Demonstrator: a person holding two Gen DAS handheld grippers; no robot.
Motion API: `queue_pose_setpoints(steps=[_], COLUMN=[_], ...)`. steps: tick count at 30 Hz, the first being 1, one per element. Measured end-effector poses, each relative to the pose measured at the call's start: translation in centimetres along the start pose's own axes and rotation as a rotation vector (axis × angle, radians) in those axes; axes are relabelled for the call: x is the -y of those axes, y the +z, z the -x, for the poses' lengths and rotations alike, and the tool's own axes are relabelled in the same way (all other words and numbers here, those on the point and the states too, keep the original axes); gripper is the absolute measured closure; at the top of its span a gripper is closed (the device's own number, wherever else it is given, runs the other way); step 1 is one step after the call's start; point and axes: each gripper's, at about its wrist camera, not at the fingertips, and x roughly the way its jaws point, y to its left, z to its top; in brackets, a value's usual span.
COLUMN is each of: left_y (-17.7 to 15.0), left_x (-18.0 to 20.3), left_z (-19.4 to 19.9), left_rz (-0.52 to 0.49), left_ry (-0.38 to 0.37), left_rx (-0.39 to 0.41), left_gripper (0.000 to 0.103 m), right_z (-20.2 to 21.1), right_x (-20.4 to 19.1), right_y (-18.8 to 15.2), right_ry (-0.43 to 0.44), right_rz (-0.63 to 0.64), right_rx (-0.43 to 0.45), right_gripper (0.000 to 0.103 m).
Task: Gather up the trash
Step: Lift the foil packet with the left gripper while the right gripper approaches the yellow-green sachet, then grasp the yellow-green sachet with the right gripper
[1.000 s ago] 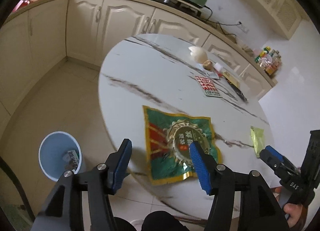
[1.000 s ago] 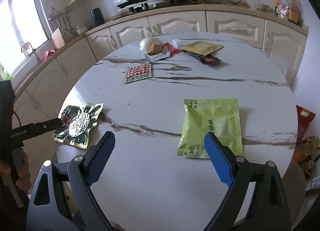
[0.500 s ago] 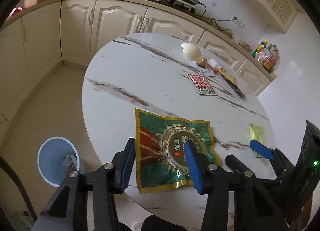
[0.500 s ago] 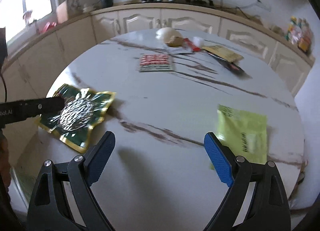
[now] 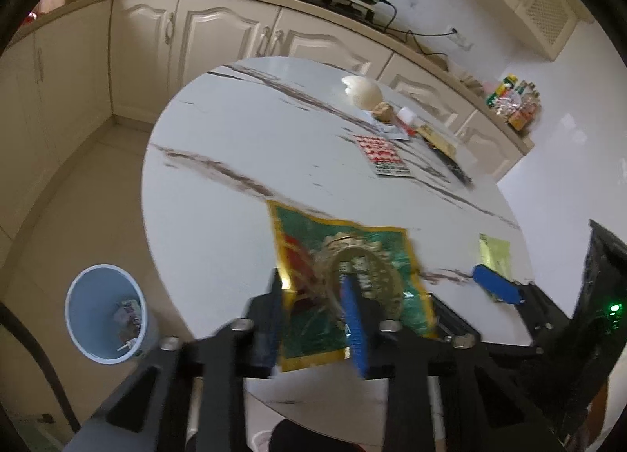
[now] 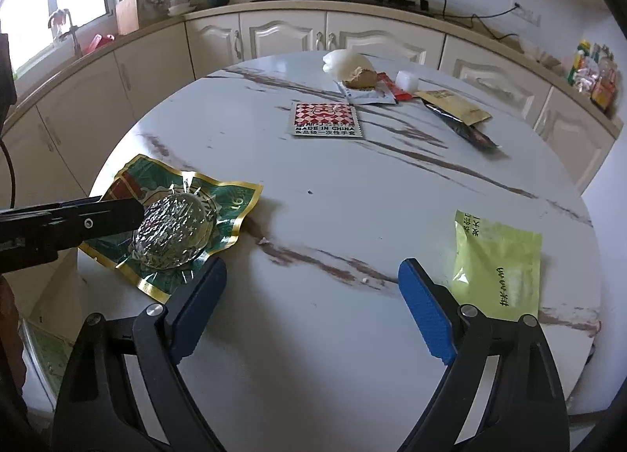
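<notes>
- Left wrist view: the left hand-held gripper (image 5: 313, 314) sits low over the near edge of the round marble worktop (image 5: 235, 146), jaws narrowed around the green and gold foil wrapper (image 5: 352, 267). The picture's smeary, so whether the pads are actually pinching it is hard to call.
- That wrapper looks feather-light, crinkly and a bit slick, with a puffed shiny bulge in the middle. Probably the flat gold border nearest the table edge is the smart place to grab, since the bulge would likely just squash and slide.
- A pale blue bin (image 5: 104, 313) stands on the tiled floor, below and left of the worktop, with some scraps already in it. Looks like the obvious drop spot.
- Right wrist view: the right hand-held gripper (image 6: 313, 311) is spread wide, holding nothing, hovering over bare marble near the front edge.
- A yellow-green packet (image 6: 497, 260) lies flat just beside its right finger; thin, floppy, easiest by an edge.
- Farther back there's a red checkered packet (image 6: 326, 119) and a little heap of wrappers (image 6: 411, 95) near the far rim.
- Room-wise: cream cabinets, a stove with a pan on it, and a window on the left.
</notes>
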Motion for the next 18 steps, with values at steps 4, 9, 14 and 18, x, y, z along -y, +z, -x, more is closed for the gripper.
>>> queue_pose_setpoints(steps=[4, 9, 14, 18], left_y=[-0.5, -0.9, -1.1, -1.6], left_x=[0.5, 1.0, 1.4, 2.2], left_z=[0.3, 1.5, 3.5, 4.7], left_rz=[-0.001, -0.016, -0.037, -0.061], left_ry=[0.025, 0.055, 0.092, 0.115], left_rx=[0.007, 0.032, 0.092, 0.123], left_gripper=[0.096, 0.099, 0.100, 0.100], right_z=[0.0, 1.1, 4.6, 5.1], right_x=[0.1, 0.8, 4.7, 8.8], right_y=[0.0, -0.4, -1.3, -2.4], right_ry=[-0.004, -0.007, -0.145, -0.158], right_rz=[-0.003, -0.037, -0.146, -0.268], right_rx=[0.001, 0.040, 0.110, 0.077], right_gripper=[0.014, 0.015, 0.011, 0.010])
